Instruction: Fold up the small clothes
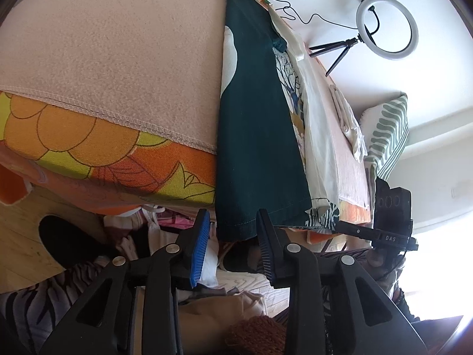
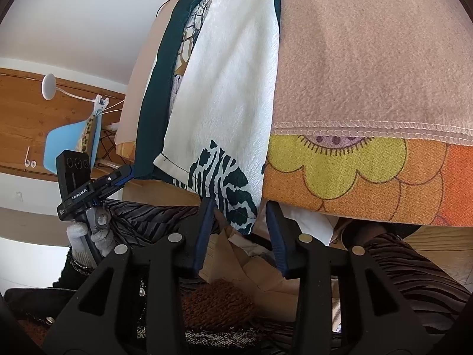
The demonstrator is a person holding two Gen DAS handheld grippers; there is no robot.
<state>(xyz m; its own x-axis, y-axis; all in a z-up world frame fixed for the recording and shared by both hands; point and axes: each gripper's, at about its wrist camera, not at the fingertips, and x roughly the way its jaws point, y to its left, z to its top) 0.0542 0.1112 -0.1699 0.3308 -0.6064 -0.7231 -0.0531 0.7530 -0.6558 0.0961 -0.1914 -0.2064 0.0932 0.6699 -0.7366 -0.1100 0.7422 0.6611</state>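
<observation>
A dark green garment (image 1: 254,136) lies across the pink blanket (image 1: 112,47) with its hem hanging over the front edge. A white garment with a dark zebra-like print (image 2: 224,94) lies beside it, its corner hanging over the same edge. My left gripper (image 1: 233,236) is open, its blue-padded fingers on either side of the green hem. My right gripper (image 2: 239,224) is open, with the white garment's printed corner (image 2: 233,183) between its fingers. The right gripper also shows in the left wrist view (image 1: 381,230), and the left gripper in the right wrist view (image 2: 118,177).
An orange and yellow flowered cover (image 1: 97,153) lies under the blanket. A ring light on a tripod (image 1: 387,26), a striped cushion (image 1: 387,130) and crumpled white cloth (image 1: 348,118) are at the far side. A pile of clothes (image 1: 212,310) lies below the edge. A blue chair (image 2: 71,142) stands at left.
</observation>
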